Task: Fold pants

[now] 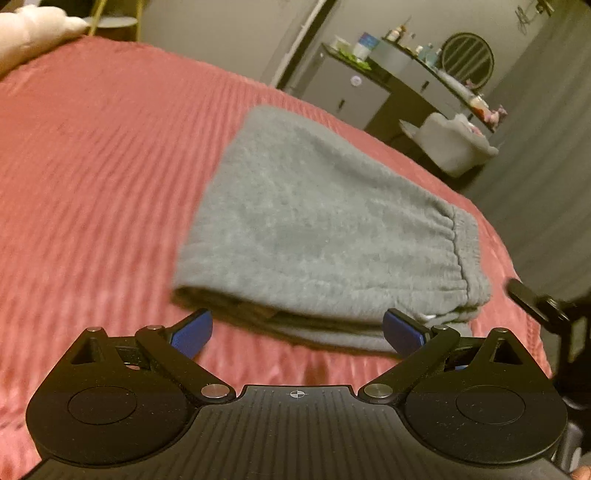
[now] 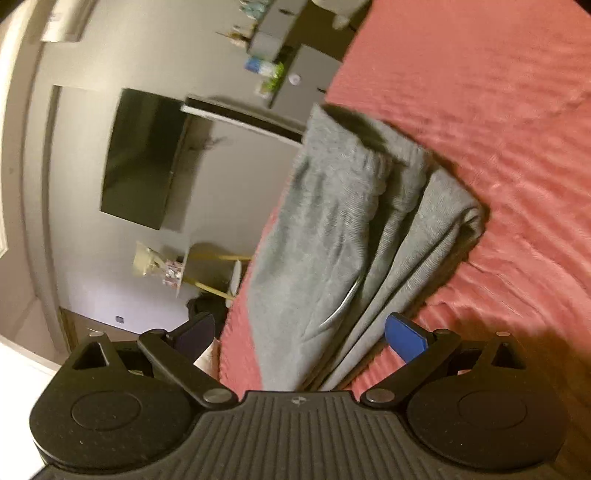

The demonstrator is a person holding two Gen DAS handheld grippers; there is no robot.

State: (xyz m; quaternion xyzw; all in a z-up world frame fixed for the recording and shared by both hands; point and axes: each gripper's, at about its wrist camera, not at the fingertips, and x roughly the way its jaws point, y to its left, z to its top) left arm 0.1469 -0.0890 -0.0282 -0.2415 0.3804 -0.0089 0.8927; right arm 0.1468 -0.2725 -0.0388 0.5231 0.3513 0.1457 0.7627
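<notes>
The gray pants [image 1: 325, 229] lie folded in a thick pile on the red bed cover [image 1: 92, 166], near its right edge. The left gripper [image 1: 297, 332] is spread wide and holds nothing, just in front of the pile. The right gripper [image 2: 299, 332] is spread wide too, with the pants [image 2: 332, 229] between its blue pads [image 2: 406, 338].

Ribbed coral-red bedspread [image 1: 110, 155] covering the bed; white fluffy pillow [image 1: 33, 33] at its far left corner. Grey dresser [image 1: 354, 88] with small cluttered items against the far wall, round dark mirror [image 1: 468, 59] to its right. Black flat wall-mounted television [image 2: 144, 158] on the grey wall.
</notes>
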